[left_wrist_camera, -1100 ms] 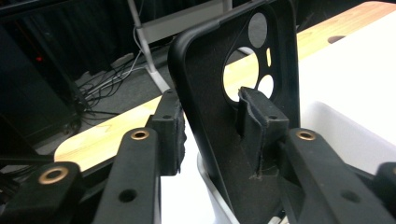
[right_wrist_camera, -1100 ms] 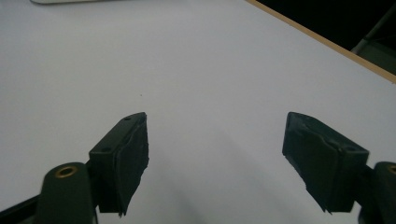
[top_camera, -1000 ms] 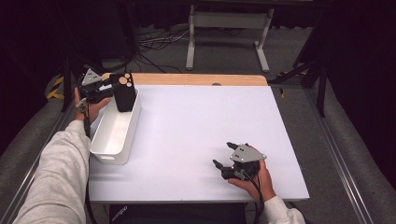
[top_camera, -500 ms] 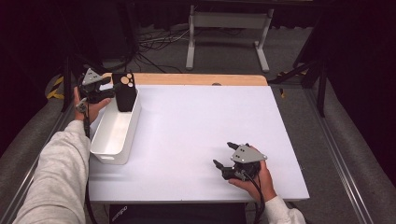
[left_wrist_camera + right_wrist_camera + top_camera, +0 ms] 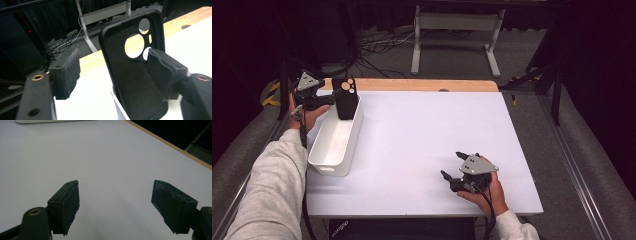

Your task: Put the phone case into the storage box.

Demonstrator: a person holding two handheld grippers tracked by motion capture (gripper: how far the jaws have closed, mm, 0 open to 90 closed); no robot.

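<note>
A black phone case (image 5: 346,97) (image 5: 132,75) with round camera cut-outs stands upright at the far end of the white bin (image 5: 329,167) (image 5: 117,105). My left gripper (image 5: 329,99) (image 5: 113,72) reaches in from the left of it. Its jaws have just been opening and now stand open with the case between them. One pad (image 5: 66,72) is well off the case, and the other pad (image 5: 162,72) sits right at the case's edge. My right gripper (image 5: 452,165) (image 5: 115,205) rests open near the table's front edge, with nothing between its pads.
The white table (image 5: 422,125) has a wooden strip (image 5: 412,84) along its far edge. Beyond it are a metal stand (image 5: 454,30) and loose cables on the floor. The person's grey sleeve (image 5: 272,190) runs along the table's left side.
The left jaws have spread apart off the phone case, which stays standing at the bin's far end. The right gripper has not moved.
</note>
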